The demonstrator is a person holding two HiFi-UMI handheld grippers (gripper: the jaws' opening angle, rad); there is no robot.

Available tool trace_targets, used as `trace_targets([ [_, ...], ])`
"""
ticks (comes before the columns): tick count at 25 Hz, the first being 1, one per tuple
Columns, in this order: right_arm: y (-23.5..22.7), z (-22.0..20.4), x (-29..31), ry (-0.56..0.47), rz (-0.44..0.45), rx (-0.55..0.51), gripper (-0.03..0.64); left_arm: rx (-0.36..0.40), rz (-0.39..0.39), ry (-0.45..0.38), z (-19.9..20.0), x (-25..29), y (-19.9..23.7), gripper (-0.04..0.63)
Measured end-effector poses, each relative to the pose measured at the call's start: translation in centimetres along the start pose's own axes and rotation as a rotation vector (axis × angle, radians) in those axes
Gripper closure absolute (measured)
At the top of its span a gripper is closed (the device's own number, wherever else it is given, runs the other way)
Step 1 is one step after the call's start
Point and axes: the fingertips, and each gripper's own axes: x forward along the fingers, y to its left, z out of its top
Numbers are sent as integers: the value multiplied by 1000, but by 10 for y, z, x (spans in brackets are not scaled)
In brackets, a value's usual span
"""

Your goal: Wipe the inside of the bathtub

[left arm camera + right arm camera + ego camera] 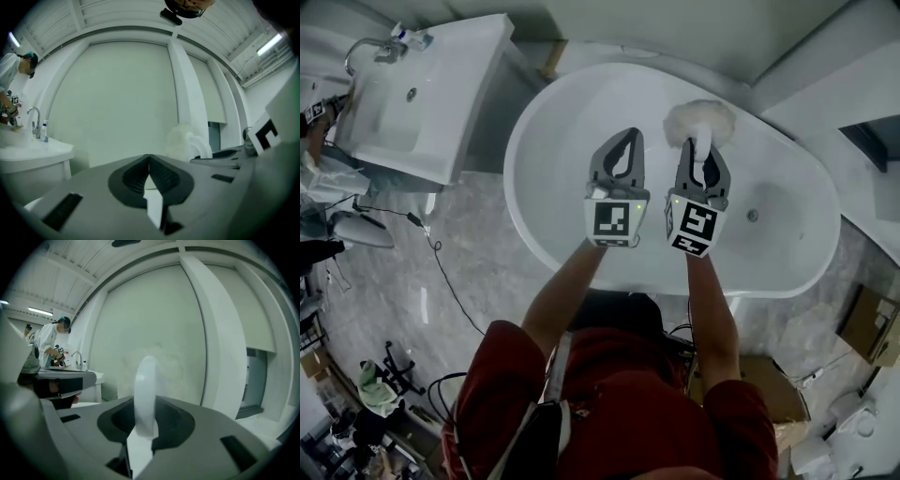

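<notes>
The white oval bathtub (581,103) fills the middle of the head view. Both grippers hang over its inside. My right gripper (701,142) is shut on the white handle (145,394) of a fluffy white duster (699,120), whose head sits over the tub's far side. The handle stands between the jaws in the right gripper view. My left gripper (623,141) hangs just left of it, shut, with nothing between its jaws (149,161). In the left gripper view the fluffy duster (180,140) shows to the right.
A white washbasin (422,89) with a tap (370,47) stands left of the tub. The tub's drain (753,215) lies at its right end. A cable (441,272) runs across the grey marble floor. Cardboard boxes (872,323) sit at the right. Another person (49,345) stands at the basin.
</notes>
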Motion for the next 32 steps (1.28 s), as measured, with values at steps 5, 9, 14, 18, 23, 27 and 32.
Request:
trace_targets([
  [5,-17,19,-74,-36,-42,22,523,2,-43,-30,35,-49,-43,580],
  [9,-26,29,-129,-26,-50,-15,523,4,-81,-44,64,-86,-81,580],
  [14,-48,48,-203,-31,-47,8,523,39,-151,-64,109,-123,-137,580],
  [18,-72,64,-264,-45,-70,28,523,53,-182,-76,137,-159,-175,580],
  [23,-88,84,-324,-66,-91,8,523,91,-205,-88,154,-197,-201,580],
  [27,-93,93,-366,-84,-103,1,523,124,-230,-96,162,-224,-219,580],
  [32,-90,98,-412,-93,-137,-13,523,90,-271,-102,167,-256,-232,580],
])
